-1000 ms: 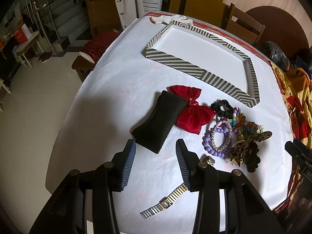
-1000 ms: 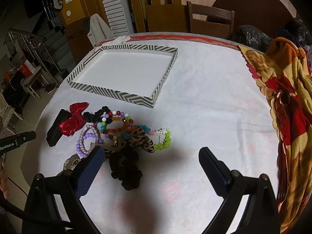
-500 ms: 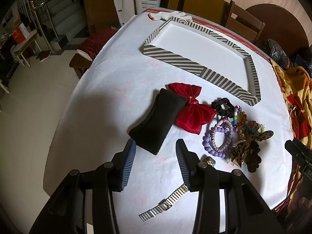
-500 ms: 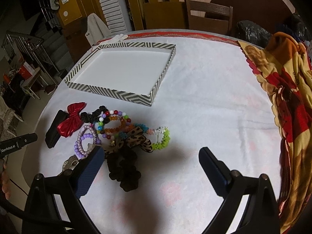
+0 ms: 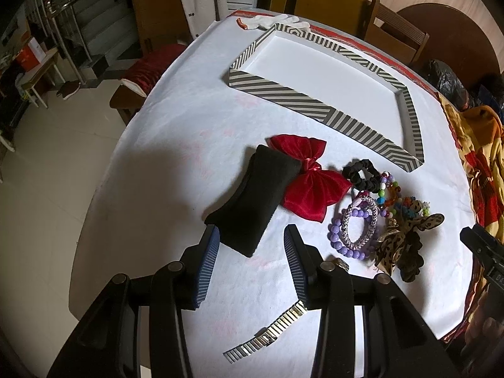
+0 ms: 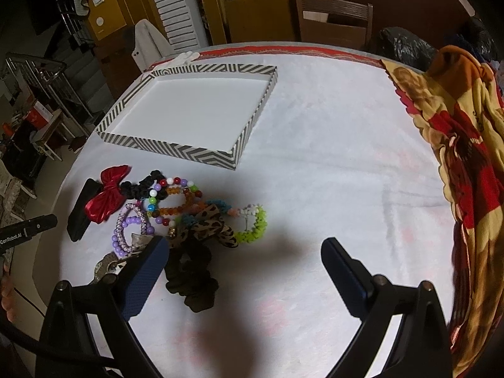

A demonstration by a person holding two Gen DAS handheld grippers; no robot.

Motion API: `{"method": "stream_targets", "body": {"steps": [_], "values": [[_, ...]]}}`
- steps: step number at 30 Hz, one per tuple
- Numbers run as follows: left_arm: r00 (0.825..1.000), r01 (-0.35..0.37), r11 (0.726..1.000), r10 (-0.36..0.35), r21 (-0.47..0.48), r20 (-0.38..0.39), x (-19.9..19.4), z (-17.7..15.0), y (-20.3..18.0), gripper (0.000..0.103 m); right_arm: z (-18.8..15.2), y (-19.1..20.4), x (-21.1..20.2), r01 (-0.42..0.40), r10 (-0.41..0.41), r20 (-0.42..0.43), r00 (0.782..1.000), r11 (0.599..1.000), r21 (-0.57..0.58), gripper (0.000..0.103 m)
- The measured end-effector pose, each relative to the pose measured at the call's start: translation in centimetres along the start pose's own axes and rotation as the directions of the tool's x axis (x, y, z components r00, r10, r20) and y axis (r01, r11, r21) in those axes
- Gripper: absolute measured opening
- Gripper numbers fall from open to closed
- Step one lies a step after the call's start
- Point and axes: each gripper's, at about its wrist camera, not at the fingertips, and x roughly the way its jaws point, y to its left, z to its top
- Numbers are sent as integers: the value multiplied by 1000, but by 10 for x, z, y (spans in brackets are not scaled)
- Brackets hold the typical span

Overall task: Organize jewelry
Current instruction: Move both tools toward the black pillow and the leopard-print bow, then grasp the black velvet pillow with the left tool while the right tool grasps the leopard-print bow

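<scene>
A striped empty tray (image 5: 315,100) (image 6: 176,149) sits at the far side of the white round table. In front of it lie a black cushion (image 5: 252,201), a red bow (image 5: 310,178), a black scrunchie (image 5: 362,173), purple bead bracelets (image 5: 356,230), coloured bead strings (image 6: 176,198), a leopard bow (image 6: 209,225), a brown scrunchie (image 6: 192,280) and a metal watch band (image 5: 267,334). My left gripper (image 5: 252,258) is open, just short of the cushion's near end. My right gripper (image 6: 242,271) is wide open, above the table right of the brown scrunchie.
A patterned orange-red blanket (image 6: 456,157) covers the table's right edge. White gloves (image 5: 271,22) lie behind the tray. Wooden chairs (image 6: 334,19) stand at the far side; a red-cushioned stool (image 5: 148,72) stands left of the table.
Both grippers have drifted slightly; the left view has shifted a little forward toward the cushion. No object has moved and both jaws keep the same opening.
</scene>
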Motion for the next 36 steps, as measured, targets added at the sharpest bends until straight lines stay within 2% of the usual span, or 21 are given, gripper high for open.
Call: {"method": "stream_targets", "body": {"steps": [6, 12, 14, 16, 19, 25, 33, 36], "values": [[994, 106, 993, -107, -49, -10, 2, -1, 14, 55, -1, -11, 4, 11, -11, -11, 1000, 1000, 29, 99], [988, 145, 987, -148, -67, -47, 13, 2, 16, 55, -4, -24, 11, 15, -14, -10, 1000, 998, 57, 99], [987, 149, 987, -152, -55, -54, 16, 3, 14, 55, -6, -26, 13, 15, -14, -9, 1000, 998, 55, 99], [985, 156, 987, -159, -43, -64, 20, 5, 13, 55, -8, -26, 16, 16, -14, -42, 999, 998, 63, 99], [982, 166, 986, -168, -28, -92, 29, 7, 13, 55, -9, -24, 18, -16, 20, -48, 999, 997, 74, 98], [985, 142, 990, -139, 26, -97, 40, 10, 12, 55, -7, -9, 30, -69, 73, -70, 995, 996, 54, 97], [979, 165, 985, -156, 56, -134, 58, 17, 10, 56, -4, 8, 60, -111, 123, -112, 986, 989, 101, 97], [984, 140, 984, -126, 107, -129, 60, 20, 7, 56, -3, 13, 73, -130, 145, -121, 982, 984, 125, 95]]}}
